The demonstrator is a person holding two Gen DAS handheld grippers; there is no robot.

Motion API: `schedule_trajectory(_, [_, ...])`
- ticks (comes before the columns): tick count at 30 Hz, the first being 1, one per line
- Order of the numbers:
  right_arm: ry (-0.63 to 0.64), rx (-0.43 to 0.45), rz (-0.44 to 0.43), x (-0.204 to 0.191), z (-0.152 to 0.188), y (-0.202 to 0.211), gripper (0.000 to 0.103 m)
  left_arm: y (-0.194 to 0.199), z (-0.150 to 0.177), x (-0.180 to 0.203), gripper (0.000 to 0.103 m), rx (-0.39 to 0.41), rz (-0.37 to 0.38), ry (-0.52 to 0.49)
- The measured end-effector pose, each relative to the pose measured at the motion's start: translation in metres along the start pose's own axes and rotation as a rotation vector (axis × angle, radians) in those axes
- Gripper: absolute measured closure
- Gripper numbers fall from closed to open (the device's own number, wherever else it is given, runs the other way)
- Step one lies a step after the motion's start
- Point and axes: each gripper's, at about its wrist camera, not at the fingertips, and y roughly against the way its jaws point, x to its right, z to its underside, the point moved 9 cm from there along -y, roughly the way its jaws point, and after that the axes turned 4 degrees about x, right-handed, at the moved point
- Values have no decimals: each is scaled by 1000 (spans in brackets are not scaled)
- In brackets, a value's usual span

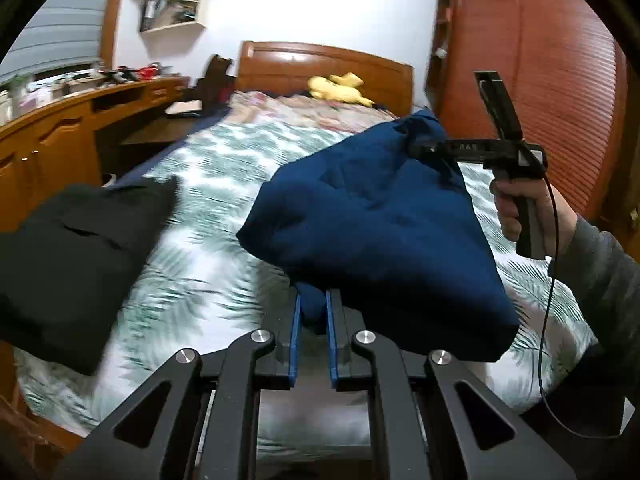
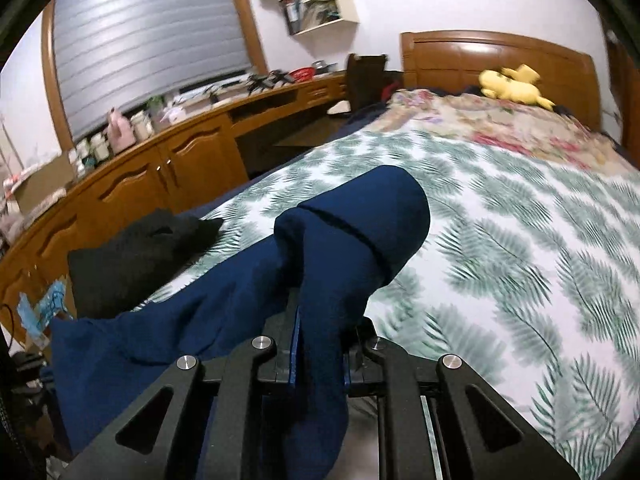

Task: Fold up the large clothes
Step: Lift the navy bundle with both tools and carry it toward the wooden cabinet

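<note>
Bedroom scene: a bed (image 1: 208, 184) with a leaf-print cover fills the view, its wooden headboard (image 1: 320, 68) at the far end. Above the bed, clear of the cover, hangs a navy blue garment (image 1: 376, 224). The left gripper (image 1: 312, 312) is clamped on one bunched edge, the right gripper (image 2: 320, 344) on another. A folded black garment (image 1: 68, 256) lies on the bed's left side. This looks like the lifting step; next, probably, spreading the garment flat on the bed, both grips kept firm.
</note>
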Motion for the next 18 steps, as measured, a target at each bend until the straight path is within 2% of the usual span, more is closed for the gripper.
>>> schedule_trajectory(8, [120,-24,-63,-111,-66,-76,88,39,-32,-109,91,51,-174,3])
schedule_trajectory(18, [216,-39,-114,-212,-119,-159,88,72,-46,-199,91,79,-345,10])
